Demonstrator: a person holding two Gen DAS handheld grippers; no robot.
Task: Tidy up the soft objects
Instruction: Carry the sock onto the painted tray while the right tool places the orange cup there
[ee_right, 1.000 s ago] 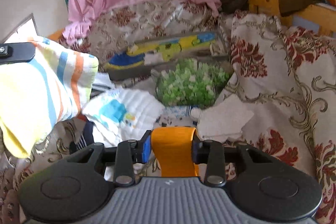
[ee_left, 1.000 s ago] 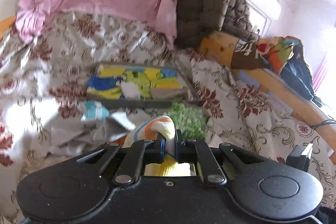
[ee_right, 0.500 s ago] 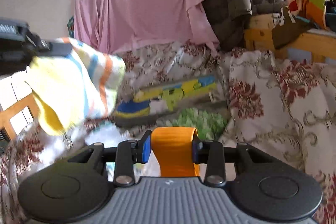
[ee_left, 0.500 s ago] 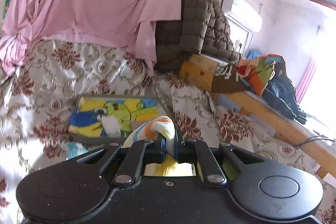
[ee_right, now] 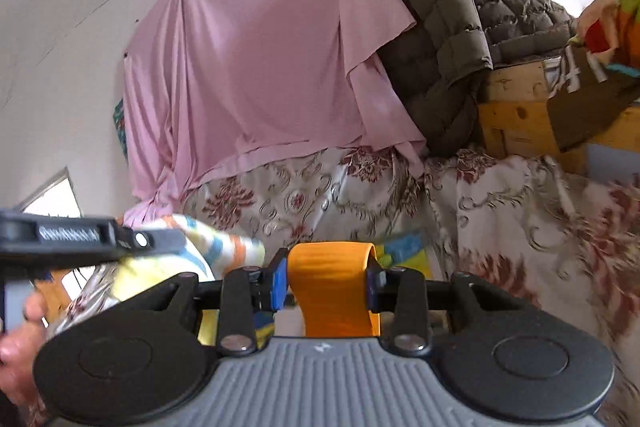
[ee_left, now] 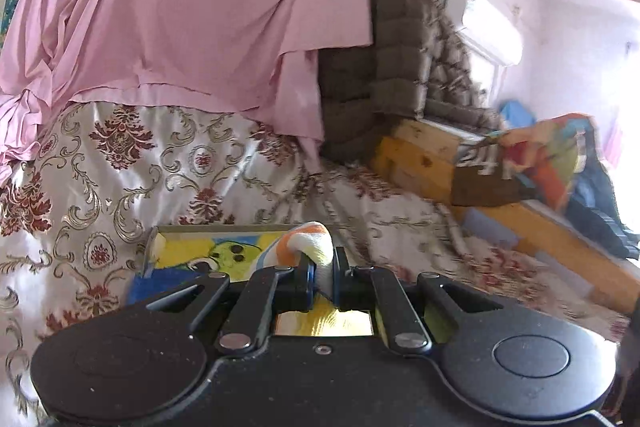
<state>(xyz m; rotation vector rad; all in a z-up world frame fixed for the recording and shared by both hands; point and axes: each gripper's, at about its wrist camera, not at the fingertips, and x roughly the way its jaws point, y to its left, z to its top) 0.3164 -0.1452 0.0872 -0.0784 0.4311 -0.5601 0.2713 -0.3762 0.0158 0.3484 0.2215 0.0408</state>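
My left gripper [ee_left: 322,273] is shut on a striped cloth [ee_left: 310,241], white and yellow with orange and blue bands, and holds it in the air. The same cloth [ee_right: 208,251] hangs from the left gripper at the left of the right wrist view. My right gripper [ee_right: 329,277] is shut on an orange cloth [ee_right: 332,283], also held up. A grey tray [ee_left: 192,251] with a yellow, green and blue printed cloth in it lies on the bed just beyond the left gripper. Its corner shows past the right gripper [ee_right: 404,251].
A floral bedspread [ee_left: 120,167] covers the bed. A pink sheet [ee_left: 180,7] hangs on the wall behind. A brown quilted jacket [ee_right: 460,19] lies over a wooden frame [ee_left: 424,155] at the right, with colourful clothes [ee_left: 552,155] on it.
Both grippers have lifted and tilted upward with their cloths. The pile of cloths and the green cloth on the bed have dropped out of sight below.
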